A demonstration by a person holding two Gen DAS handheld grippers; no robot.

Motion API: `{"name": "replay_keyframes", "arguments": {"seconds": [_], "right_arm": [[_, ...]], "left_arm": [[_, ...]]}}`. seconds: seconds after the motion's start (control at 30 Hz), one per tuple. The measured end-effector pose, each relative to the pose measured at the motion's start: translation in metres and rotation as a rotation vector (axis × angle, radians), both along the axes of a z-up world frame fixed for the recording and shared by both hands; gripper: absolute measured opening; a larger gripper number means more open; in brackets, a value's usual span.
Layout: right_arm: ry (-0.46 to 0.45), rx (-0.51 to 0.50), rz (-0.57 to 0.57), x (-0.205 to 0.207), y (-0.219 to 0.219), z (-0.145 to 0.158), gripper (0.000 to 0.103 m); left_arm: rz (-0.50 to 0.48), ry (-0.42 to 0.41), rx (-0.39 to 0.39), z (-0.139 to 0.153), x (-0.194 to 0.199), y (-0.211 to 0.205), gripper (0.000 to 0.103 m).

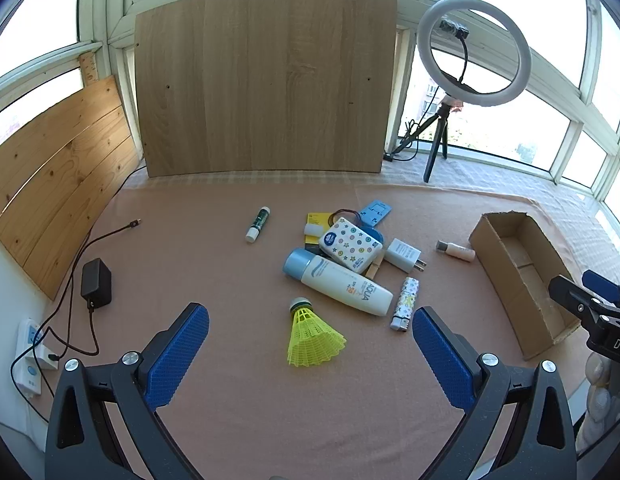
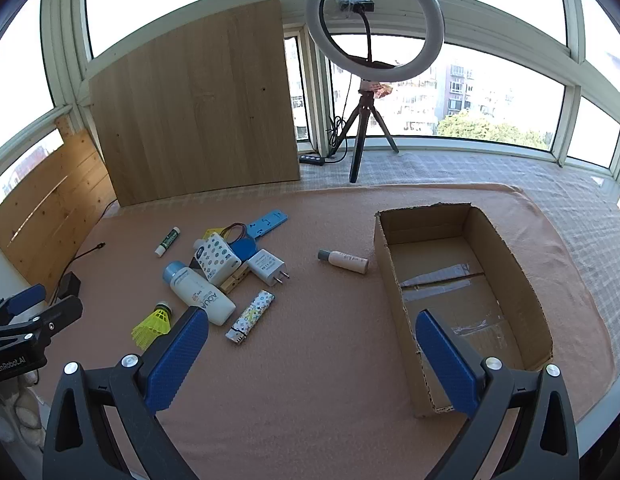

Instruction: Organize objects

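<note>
Cardboard box empty, clutter waiting

Both your grippers, left gripper (image 1: 310, 344) and right gripper (image 2: 312, 354), hang wide apart, holding nothing. Nearest your left one lies the yellow plastic shuttlecock (image 1: 312, 334): featherlight, springy skirt, so pinch its cork head. Far right, the open brown cardboard box (image 2: 506, 264) sits empty.

Pink blanket (image 1: 237, 360), cardboard box (image 2: 506, 264), shuttlecock (image 1: 312, 336), lighter (image 1: 405, 303), glue stick (image 1: 257, 224)
</note>
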State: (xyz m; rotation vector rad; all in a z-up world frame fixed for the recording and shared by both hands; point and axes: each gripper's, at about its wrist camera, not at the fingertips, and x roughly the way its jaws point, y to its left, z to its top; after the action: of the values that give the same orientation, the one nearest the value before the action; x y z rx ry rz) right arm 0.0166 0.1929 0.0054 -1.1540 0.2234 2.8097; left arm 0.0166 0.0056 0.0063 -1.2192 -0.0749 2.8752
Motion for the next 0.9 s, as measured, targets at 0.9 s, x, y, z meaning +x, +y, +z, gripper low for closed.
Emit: {"name": "replay_keyframes", "arguments": {"seconds": [0.9], "right_arm": [[-0.012, -0.008, -0.002, -0.0023, 0.0009, -0.0036, 0.102]], "left_arm": [[-0.004, -0.021, -0.002, -0.0065, -0.0047, -0.0012, 0.103]]}}
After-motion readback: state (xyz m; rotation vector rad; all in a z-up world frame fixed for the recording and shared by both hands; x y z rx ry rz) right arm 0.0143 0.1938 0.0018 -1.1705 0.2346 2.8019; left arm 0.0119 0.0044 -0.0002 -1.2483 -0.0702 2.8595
